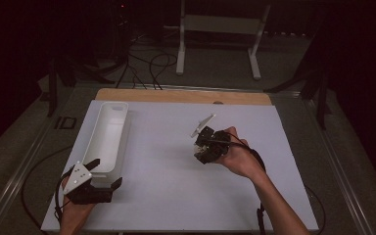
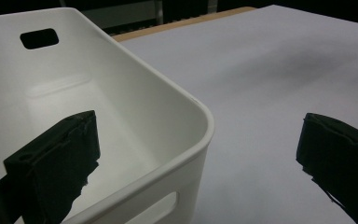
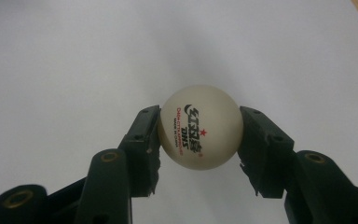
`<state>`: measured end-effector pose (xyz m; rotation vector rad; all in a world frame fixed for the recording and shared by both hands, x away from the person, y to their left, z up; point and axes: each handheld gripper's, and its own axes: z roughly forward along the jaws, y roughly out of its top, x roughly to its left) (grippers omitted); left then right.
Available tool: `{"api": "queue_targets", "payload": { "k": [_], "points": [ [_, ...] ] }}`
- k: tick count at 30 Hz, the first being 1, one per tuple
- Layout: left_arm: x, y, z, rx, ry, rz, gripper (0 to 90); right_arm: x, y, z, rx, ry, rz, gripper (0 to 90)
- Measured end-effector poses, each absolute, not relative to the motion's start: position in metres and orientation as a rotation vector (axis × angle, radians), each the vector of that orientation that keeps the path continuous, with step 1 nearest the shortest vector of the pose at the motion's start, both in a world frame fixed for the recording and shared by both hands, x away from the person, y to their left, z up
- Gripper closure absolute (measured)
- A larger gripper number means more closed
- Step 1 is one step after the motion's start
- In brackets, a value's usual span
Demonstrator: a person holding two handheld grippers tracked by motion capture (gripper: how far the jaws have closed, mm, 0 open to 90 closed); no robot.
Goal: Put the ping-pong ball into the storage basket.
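Note:
A white table-tennis ball (image 3: 199,127) with printed lettering sits between the two black pads of my right gripper (image 3: 199,140), which is shut on it above the white table sheet. From above, my right gripper (image 1: 206,145) is right of the table's middle, pointing left. A long white bin (image 1: 108,134) lies along the left side. My left gripper (image 1: 105,174) stands open at the bin's near end. One jaw is inside the bin (image 2: 121,116) and the other is outside over the sheet, straddling its near right corner.
The white sheet (image 1: 176,186) covers most of the table, with a wooden strip (image 1: 181,96) at the far edge. Cables and a white stand's legs (image 1: 215,49) lie on the dark floor beyond. Cables trail from both grippers toward the near edge.

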<state>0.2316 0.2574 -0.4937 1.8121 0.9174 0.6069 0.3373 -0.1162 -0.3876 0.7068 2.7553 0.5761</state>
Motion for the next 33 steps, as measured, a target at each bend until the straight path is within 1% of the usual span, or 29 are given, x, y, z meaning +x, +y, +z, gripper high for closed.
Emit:
{"api": "queue_targets", "payload": {
  "k": [33],
  "points": [
    [0.232, 0.258, -0.494, 1.814, 0.915, 0.607, 0.1, 0.340, -0.100, -0.378, 0.664, 2.756, 0.612, 50.4]
  ]
}}
